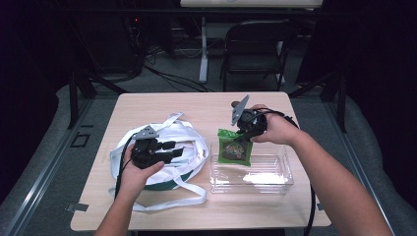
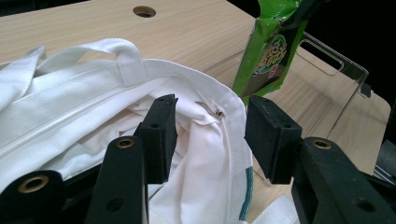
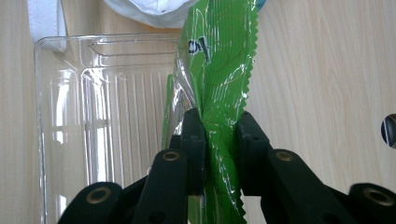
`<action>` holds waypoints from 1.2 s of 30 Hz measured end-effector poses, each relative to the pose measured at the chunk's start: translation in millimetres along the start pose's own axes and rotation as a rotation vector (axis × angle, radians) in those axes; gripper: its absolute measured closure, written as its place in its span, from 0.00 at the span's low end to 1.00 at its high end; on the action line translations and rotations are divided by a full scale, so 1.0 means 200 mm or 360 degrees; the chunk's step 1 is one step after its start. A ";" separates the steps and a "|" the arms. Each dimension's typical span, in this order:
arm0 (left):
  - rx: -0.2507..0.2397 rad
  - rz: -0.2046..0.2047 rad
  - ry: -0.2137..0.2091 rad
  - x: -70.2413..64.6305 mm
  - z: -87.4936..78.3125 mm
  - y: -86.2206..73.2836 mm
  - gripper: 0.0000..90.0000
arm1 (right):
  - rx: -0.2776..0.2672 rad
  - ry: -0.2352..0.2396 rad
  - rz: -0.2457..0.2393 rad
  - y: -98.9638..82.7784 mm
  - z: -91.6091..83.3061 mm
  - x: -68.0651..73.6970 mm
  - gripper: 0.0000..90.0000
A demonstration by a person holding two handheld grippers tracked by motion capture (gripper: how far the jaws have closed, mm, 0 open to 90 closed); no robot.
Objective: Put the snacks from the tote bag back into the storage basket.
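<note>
A green snack packet [image 1: 235, 146] hangs over the far left corner of a clear plastic bin [image 1: 275, 179], with my right gripper [image 1: 244, 133] shut on its top edge. In the right gripper view the crinkled packet [image 3: 215, 60] is pinched between the two black jaws. A white tote bag [image 1: 189, 135] with a green bottom lies open on the left of the table. My left gripper [image 1: 179, 150] is open, its jaws either side of the bag's rim [image 2: 219, 109]. The packet [image 2: 267, 51] stands beyond that rim.
The light wooden table [image 1: 196, 105] has a cable hole [image 2: 144, 11] near its far edge. The bag's long white straps [image 1: 172, 200] trail toward the front edge. A dark folding chair [image 1: 255, 46] stands behind the table. The bin's transparent wall [image 2: 336, 70] rises close to the bag.
</note>
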State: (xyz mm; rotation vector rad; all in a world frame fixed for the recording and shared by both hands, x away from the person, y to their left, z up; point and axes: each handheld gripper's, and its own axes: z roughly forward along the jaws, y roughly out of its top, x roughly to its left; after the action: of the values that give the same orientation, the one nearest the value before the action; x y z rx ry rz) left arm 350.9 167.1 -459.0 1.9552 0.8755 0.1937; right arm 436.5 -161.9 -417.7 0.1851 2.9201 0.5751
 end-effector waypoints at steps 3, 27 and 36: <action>-0.0002 -0.0016 0.0000 0.00 0.00 0.00 0.59 | -0.0018 0.0004 -0.0001 0.01 0.01 0.00 0.85; -0.0017 -0.0050 0.0045 0.03 -0.05 -0.04 0.60 | 0.0000 0.0011 -0.0102 0.07 0.13 -0.03 0.85; -0.0021 -0.0064 0.0062 0.04 -0.06 -0.06 0.60 | -0.0024 -0.0024 -0.0125 0.07 0.14 -0.05 0.85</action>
State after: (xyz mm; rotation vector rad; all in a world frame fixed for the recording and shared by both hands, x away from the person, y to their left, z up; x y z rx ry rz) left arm 345.3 184.8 -463.9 1.9257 0.9359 0.2138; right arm 451.6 -140.6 -436.7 0.0726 2.8926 0.5802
